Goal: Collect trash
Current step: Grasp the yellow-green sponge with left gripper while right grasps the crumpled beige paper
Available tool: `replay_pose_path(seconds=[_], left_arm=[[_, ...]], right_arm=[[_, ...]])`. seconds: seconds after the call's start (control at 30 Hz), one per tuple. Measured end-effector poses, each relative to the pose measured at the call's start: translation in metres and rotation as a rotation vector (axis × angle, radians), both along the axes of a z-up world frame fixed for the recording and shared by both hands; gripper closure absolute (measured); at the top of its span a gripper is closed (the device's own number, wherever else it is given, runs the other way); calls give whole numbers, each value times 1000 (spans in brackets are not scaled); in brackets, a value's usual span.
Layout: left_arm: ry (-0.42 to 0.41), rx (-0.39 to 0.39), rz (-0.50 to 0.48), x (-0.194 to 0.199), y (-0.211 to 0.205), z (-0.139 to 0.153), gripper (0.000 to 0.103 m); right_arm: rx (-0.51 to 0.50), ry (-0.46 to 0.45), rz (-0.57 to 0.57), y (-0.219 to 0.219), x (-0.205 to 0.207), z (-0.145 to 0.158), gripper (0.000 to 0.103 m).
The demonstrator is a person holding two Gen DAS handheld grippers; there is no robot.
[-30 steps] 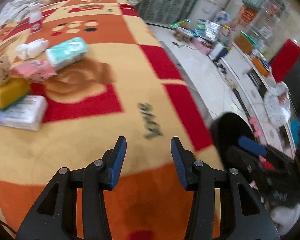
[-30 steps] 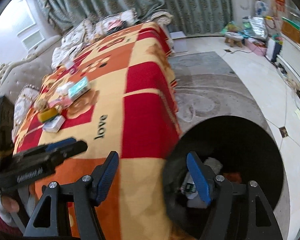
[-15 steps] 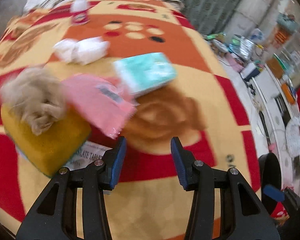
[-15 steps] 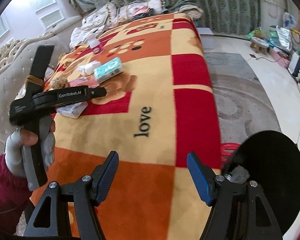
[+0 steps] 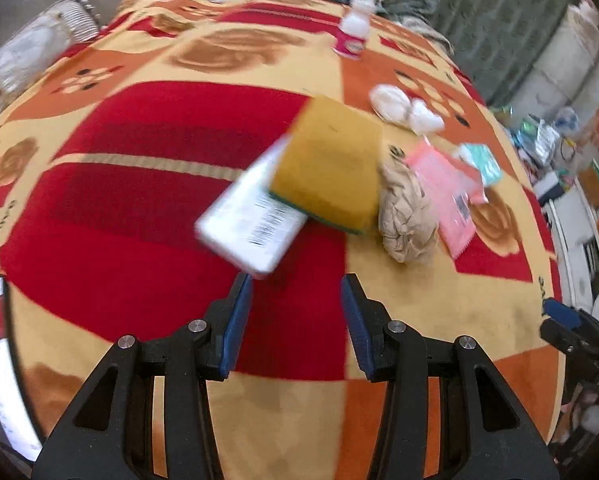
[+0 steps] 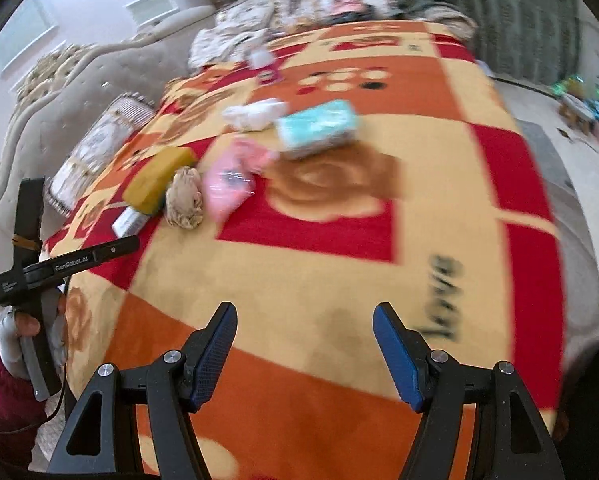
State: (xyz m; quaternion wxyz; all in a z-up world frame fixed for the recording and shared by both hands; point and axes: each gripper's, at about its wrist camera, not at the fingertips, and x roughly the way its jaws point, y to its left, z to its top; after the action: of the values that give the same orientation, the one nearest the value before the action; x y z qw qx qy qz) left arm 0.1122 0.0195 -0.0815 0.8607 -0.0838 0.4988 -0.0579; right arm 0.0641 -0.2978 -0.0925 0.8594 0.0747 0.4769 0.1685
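Note:
Trash lies in a cluster on the patterned blanket (image 5: 139,184): a white box (image 5: 251,220) partly under a yellow sponge (image 5: 331,164), a crumpled brown paper ball (image 5: 407,216), a pink packet (image 5: 447,188), a teal tissue pack (image 5: 483,160) and white wads (image 5: 403,108). My left gripper (image 5: 297,320) is open and empty, just short of the white box. My right gripper (image 6: 305,354) is open and empty over the blanket's near part, well short of the paper ball (image 6: 185,196), pink packet (image 6: 231,178) and teal pack (image 6: 319,128). The left gripper also shows in the right wrist view (image 6: 127,242).
A small white bottle with a pink label (image 5: 353,32) stands further back on the blanket. Pillows and bedding (image 6: 283,12) lie at the far end. A padded headboard (image 6: 59,92) runs along the left. The black bin's rim (image 6: 591,380) shows at the right edge.
The left gripper has swung left and now faces the white box and sponge. The right gripper has turned from the black bin toward the trash on the blanket. Both stay open.

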Motion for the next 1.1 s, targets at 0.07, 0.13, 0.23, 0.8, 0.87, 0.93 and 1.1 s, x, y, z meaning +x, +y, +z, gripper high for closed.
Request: replay_pose_path(seconds=[0.07,0.13,0.23,0.8,0.87,0.93,1.1], left_arm=[[-11,-12,10,-1,9,4,59],[-26,-36,15,0,17,9,59],[-37,-62,11,10,23,15,59],[-51,-57,-84,67,-8,25,59],[-53,-15,-103,72,-22,21,59],[-56,43,-115,78,-34,13,58],[-30,92,-137,87,-50,-1,50]], right_arm=[[11,-8,39,20,9,2,35],[30,-20,79,42,18,5,35],[42,-43,144,74,34,11,35],[-7,-72,232,131,76,3,84],[-11,-93,230,115,58,14,84],[-19,-97,224,104,46,18,84],[-16,-75,183,68,19,15,84]])
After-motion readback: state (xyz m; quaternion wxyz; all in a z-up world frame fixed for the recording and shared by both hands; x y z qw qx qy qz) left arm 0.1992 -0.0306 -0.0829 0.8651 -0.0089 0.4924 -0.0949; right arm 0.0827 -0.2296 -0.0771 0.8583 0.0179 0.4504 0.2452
